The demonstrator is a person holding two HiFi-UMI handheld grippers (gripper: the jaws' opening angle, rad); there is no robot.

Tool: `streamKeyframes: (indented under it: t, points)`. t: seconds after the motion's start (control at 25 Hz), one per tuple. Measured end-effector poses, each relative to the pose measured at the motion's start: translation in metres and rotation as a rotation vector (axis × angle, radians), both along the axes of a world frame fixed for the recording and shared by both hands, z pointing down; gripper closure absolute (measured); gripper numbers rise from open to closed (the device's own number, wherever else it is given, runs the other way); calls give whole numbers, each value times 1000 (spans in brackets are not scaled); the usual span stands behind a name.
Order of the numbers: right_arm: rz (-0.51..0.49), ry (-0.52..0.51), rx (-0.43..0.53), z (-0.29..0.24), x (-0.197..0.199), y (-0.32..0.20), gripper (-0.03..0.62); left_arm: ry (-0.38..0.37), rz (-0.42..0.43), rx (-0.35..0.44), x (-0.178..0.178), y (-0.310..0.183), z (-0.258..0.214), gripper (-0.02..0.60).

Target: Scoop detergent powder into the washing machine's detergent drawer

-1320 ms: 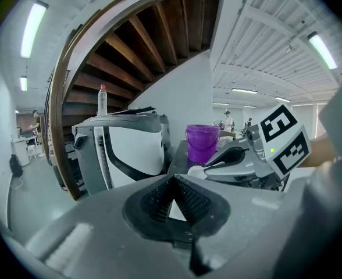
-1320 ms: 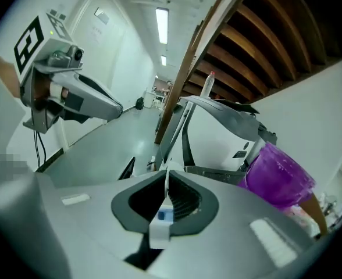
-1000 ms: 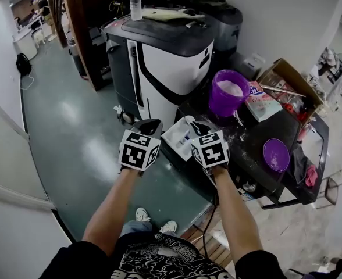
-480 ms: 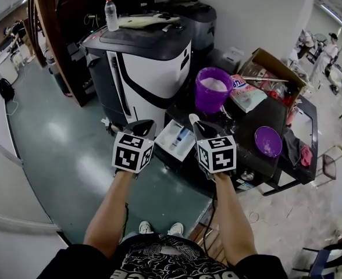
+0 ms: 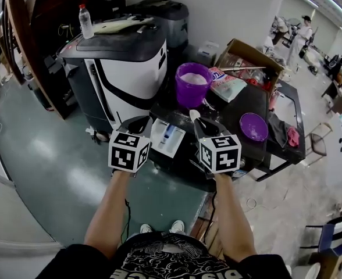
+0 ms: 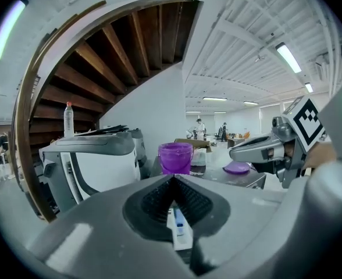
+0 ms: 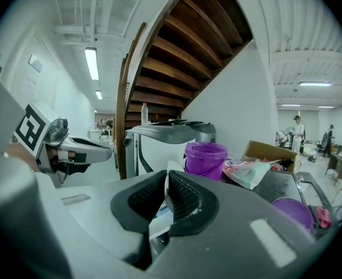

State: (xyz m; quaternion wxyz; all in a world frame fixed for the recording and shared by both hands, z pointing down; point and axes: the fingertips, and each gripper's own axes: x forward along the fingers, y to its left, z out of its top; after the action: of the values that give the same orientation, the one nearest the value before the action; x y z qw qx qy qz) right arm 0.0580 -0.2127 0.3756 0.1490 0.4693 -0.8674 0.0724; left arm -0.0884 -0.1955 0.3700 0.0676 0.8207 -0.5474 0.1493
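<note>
Left claw is held shut, with nothing between its pads; right claw is clamped on one thin white scoop. Both are held in front of the one purple bucket, which is filled with white powder and stands on the dark surface. One white detergent drawer is seen open just in front of the bucket, between the two claws. One purple lid lies to the bucket's right, with one detergent bag just beside the bucket.

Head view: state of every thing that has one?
Left hand-held gripper: shut, empty.
Right hand-held gripper: shut on white scoop.
Detergent drawer: pulled open.
Purple bucket: lid off, holds powder.
Purple lid: off the bucket, lying flat.
Cardboard box: open.
Water bottle: capped, upright.
</note>
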Motion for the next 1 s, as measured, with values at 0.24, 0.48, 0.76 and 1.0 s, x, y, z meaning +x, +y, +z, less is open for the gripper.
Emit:
streamKeyframes:
  t: [0.24, 0.48, 0.76, 1.0]
  points:
    - [63, -20, 13, -10, 26, 11, 559, 10, 61, 16, 25, 1, -7, 578]
    - [112, -42, 36, -20, 44, 19, 559, 23, 95, 19, 40, 2, -8, 579]
    - [127, -51, 48, -23, 51, 24, 559, 23, 112, 28, 48, 6, -9, 579]
    - [133, -63, 52, -25, 56, 26, 559, 21, 101, 42, 47, 8, -15, 578]
